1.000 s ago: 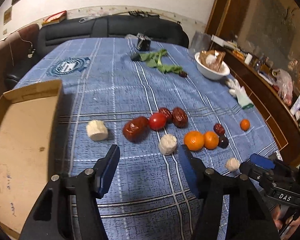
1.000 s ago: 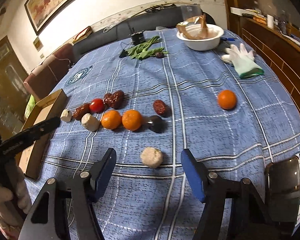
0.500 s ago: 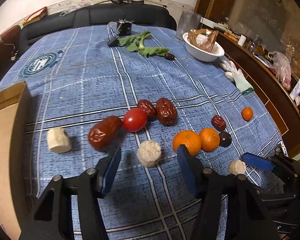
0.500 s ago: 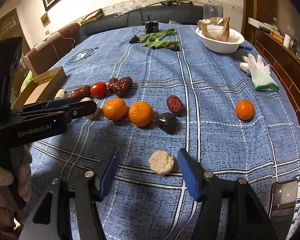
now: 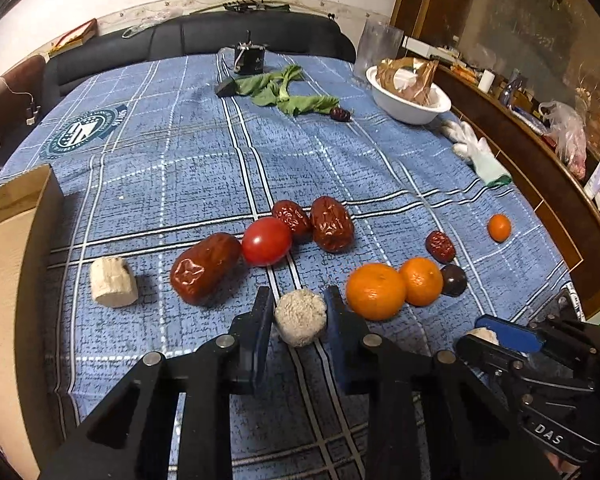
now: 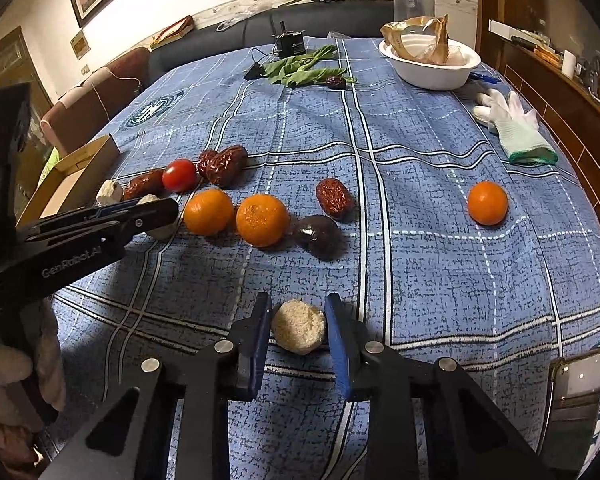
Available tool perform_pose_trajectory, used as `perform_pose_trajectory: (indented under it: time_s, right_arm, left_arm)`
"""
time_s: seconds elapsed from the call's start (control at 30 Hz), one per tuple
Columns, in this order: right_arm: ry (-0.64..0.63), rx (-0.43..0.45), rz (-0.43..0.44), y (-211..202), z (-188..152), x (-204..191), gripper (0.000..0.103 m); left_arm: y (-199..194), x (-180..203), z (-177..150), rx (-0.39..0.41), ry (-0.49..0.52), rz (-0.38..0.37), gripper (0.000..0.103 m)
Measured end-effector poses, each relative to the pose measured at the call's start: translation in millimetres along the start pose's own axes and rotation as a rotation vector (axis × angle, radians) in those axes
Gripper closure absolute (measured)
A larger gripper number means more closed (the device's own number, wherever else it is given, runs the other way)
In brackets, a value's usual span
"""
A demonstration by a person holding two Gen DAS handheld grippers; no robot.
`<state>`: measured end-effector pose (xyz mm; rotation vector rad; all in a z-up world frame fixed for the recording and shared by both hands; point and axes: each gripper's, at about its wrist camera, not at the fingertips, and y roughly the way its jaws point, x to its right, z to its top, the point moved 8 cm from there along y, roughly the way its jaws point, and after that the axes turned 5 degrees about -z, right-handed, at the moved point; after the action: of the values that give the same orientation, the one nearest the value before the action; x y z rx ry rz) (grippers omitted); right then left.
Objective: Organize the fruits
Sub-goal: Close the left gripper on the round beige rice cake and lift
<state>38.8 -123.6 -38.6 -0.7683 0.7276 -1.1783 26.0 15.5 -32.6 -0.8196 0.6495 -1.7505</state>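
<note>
My left gripper (image 5: 299, 295) is shut on a beige round lump (image 5: 300, 322) resting on the blue checked cloth. Just beyond it lie a long red date (image 5: 204, 268), a cherry tomato (image 5: 267, 241), two wrinkled dates (image 5: 332, 229) and two oranges (image 5: 376, 291). A cut pale chunk (image 5: 112, 282) sits to the left. The jaws of my right gripper (image 6: 299, 300) are closing, and both pads touch a second beige lump (image 6: 298, 332). Ahead of it are a dark plum (image 6: 318, 236), a date (image 6: 333, 197) and a lone orange (image 6: 487, 203). The left gripper (image 6: 156, 212) also shows at that view's left.
An open cardboard box (image 5: 12, 264) lies at the table's left edge. At the far side stand a white bowl (image 6: 432, 68), green leaves (image 6: 300, 72) and a black device (image 6: 288, 44). A white glove (image 6: 512, 128) and a phone (image 6: 576, 396) lie to the right. A wooden sideboard (image 5: 540, 168) borders the table.
Both grippers' jaws have come together onto the beige lumps that lay between them. The left gripper moved forward and down to its lump; the right one barely moved.
</note>
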Motion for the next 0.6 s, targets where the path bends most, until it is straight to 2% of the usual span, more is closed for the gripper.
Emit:
perform_pose_trajectory:
  time_s: [0.17,0.37,0.5,0.6]
  right_arm:
    - [0.0,0.008,-0.001,-7,-3,-3,0.074]
    - [-0.012,0.053,0.043,-30,0,-21,0.074]
    - [-0.055,0.091,0.108,-50,8,-54,0.074]
    - [-0.106,0.108,0.186,-61,15,-93,0.074]
  left_arm:
    - [-23,-7,0,0.039,-0.024,-0.005,0.078]
    - [-58,-29,-3,0.087,-0.069,0.009,0.078]
    - [-89,-58,-6,0.133,-0.118,0.048,0.078]
    - [-113,-88,-10,0.165,-0.164,0.1,0.078]
